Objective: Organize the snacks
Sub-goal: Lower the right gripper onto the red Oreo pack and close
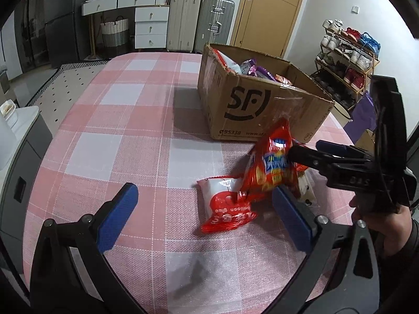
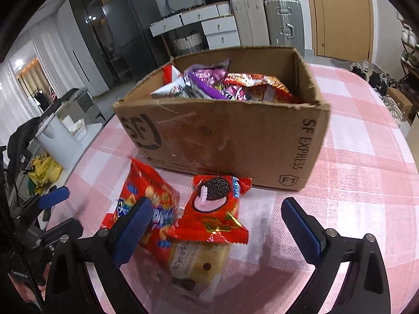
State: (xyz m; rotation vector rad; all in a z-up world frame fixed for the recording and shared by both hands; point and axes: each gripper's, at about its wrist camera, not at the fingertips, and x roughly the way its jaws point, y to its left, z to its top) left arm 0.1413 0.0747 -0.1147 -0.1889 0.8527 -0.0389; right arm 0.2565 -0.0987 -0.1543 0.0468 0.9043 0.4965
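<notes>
Both grippers hang over the pink checked tablecloth (image 1: pixel 110 120) now, just short of the cardboard box (image 2: pixel 235 141), which stands on the table with packets piled inside. The right gripper (image 2: pixel 217 225) has its jaws spread wide — nothing pinched between the blue pads, though the Oreo packet (image 2: pixel 214 204) lies on the cloth between them, on top of a clear-wrapped pastry (image 2: pixel 193 259). Its left pad sits just in front of the red biscuit bag (image 2: pixel 149 191), which stands propped up beside the Oreo packet. The left gripper (image 1: pixel 204 214) is spread wide too, holding nothing — a red-and-white packet (image 1: pixel 222 206) lies flat between its fingers, beside the biscuit bag.
</notes>
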